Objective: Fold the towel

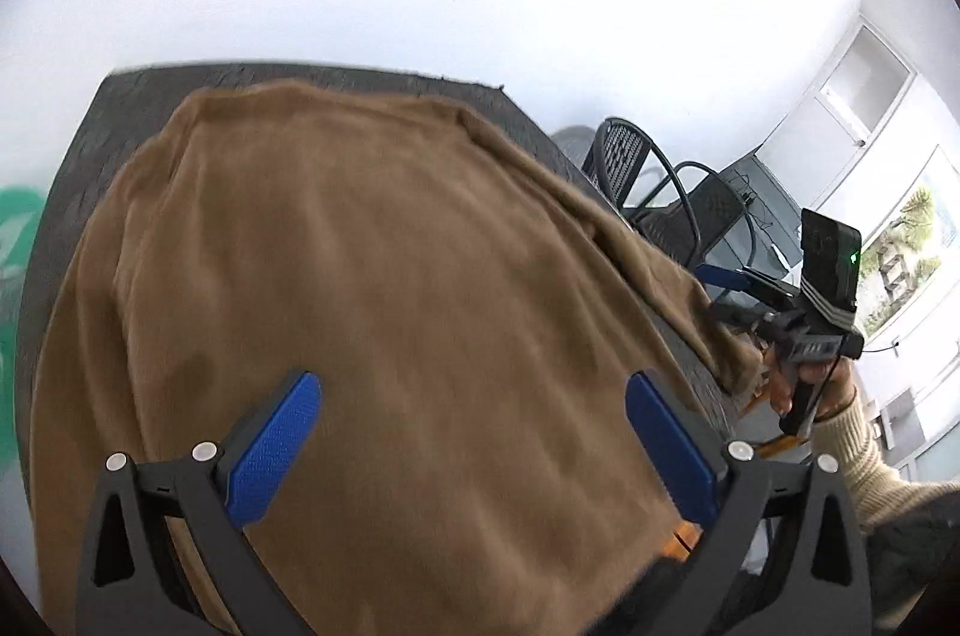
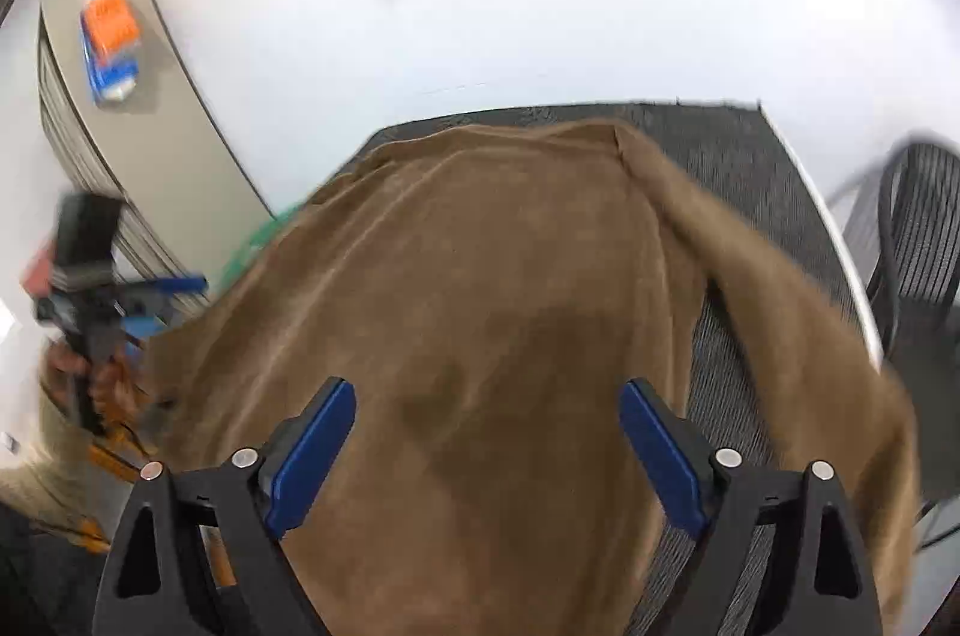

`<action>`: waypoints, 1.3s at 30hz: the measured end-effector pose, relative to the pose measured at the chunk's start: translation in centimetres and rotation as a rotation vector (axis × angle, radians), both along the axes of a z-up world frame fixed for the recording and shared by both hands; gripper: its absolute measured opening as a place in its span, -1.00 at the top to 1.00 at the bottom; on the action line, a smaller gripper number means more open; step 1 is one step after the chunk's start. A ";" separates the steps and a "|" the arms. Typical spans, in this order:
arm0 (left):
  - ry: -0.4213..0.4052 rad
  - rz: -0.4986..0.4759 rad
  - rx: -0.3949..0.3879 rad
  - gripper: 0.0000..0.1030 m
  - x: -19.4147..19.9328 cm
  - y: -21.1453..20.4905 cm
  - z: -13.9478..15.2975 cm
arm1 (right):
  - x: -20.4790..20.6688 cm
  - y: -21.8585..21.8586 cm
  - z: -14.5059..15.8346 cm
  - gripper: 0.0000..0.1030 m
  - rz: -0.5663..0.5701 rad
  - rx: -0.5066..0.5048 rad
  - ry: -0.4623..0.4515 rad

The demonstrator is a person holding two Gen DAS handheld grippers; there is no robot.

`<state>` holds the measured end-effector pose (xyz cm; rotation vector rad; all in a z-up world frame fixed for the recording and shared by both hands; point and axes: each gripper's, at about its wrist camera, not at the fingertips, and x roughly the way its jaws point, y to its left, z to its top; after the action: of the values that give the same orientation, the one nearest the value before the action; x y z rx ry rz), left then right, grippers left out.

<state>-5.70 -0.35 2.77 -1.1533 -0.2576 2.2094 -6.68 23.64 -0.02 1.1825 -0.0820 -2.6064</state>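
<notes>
A brown towel (image 1: pixel 360 276) lies spread over a dark grey table (image 1: pixel 108 120), with its right side folded over in a long ridge. In the right wrist view the same towel (image 2: pixel 492 312) covers most of the table (image 2: pixel 750 168), its right flap doubled back. My left gripper (image 1: pixel 474 396) hovers open above the towel's near part, blue pads wide apart with nothing between them. My right gripper (image 2: pixel 487 402) is open too, above the near middle of the cloth. The right gripper (image 1: pixel 738 279) also shows in the left wrist view, at the towel's right edge.
A black mesh chair (image 1: pixel 654 180) stands past the table's right side. A beige cabinet (image 2: pixel 138 138) with an orange and blue box (image 2: pixel 111 48) on it is at the left. A person's hand (image 1: pixel 804 384) in a cream sleeve holds the right gripper's handle.
</notes>
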 end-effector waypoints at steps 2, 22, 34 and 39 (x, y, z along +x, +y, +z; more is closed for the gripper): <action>-0.008 0.004 -0.020 -0.99 -3.1 0.9 -0.8 | -2.4 -1.9 -0.8 -0.80 0.046 0.048 -0.026; -0.182 0.011 -0.214 -0.98 -7.7 1.7 -8.9 | -6.2 -3.9 -10.9 -0.98 0.253 0.218 -0.305; -0.228 0.271 0.027 -0.98 -24.5 -0.5 -6.5 | -25.0 3.9 -5.9 -0.98 -0.053 -0.527 -0.262; -0.219 0.356 0.003 -0.98 -28.4 -1.4 -8.6 | -31.9 4.1 -8.6 -0.98 -0.163 -0.541 -0.283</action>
<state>-34.10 -1.70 -5.79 -1.4406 -0.5981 2.3788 -38.56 27.74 -8.65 1.3532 -0.9096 -2.2903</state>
